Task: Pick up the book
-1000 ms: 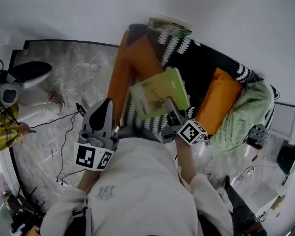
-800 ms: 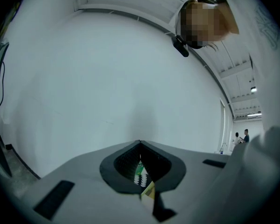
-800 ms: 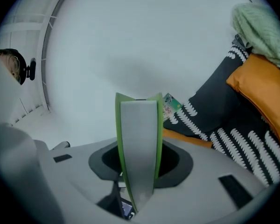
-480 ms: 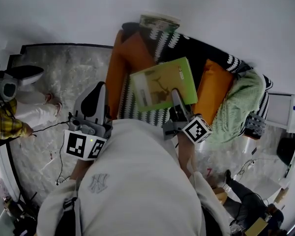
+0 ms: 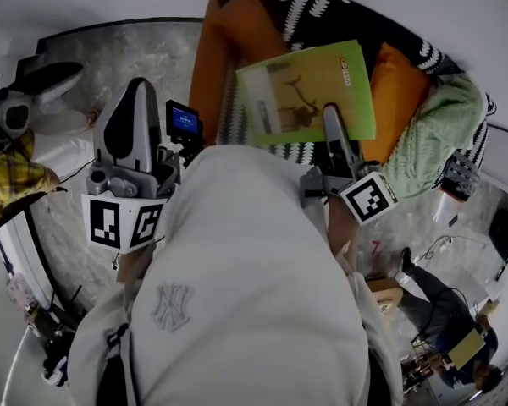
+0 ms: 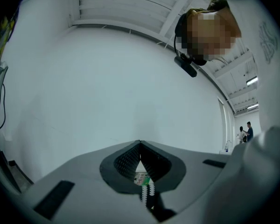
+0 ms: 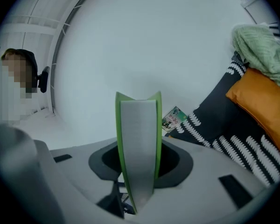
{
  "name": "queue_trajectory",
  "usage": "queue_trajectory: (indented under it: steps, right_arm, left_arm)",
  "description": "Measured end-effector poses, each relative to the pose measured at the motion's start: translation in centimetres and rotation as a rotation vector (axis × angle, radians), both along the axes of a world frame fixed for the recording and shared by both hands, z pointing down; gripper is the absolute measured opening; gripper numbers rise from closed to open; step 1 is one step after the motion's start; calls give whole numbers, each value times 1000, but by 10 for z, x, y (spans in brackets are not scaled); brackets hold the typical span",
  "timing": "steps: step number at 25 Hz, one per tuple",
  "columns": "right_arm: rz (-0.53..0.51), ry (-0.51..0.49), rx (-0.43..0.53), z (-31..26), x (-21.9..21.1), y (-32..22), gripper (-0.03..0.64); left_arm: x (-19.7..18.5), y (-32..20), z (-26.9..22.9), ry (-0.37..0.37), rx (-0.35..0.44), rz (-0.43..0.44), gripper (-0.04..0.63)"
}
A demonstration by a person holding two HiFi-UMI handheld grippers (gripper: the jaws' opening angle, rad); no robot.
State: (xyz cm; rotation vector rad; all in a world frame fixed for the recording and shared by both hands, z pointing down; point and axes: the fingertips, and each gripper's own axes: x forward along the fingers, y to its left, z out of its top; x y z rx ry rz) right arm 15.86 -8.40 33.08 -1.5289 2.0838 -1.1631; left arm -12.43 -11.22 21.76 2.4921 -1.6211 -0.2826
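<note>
The green book (image 5: 309, 87) was pinched by its lower edge between the right gripper's (image 5: 332, 118) jaws and held clear above the black-and-white patterned sofa (image 5: 389, 28). An orange cushion (image 5: 398, 91) lay just to its right, with a green knitted blanket (image 5: 436, 134) beyond. The left gripper (image 5: 136, 91) was well apart, jaws pressed together, empty.

Book (image 5: 309, 91): smooth green cover; matt paper page block. Cushion (image 5: 402, 100): orange cloth. Blanket (image 5: 442, 134): nubbly green knit.
</note>
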Motion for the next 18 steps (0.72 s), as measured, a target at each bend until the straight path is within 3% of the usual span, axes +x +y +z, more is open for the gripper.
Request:
queue_trajectory:
  steps: [18]
  right_arm:
    - [-50,-27,-41,5,-6,3,147]
  left_arm:
    - [20,-4,6,16,-39,15,11]
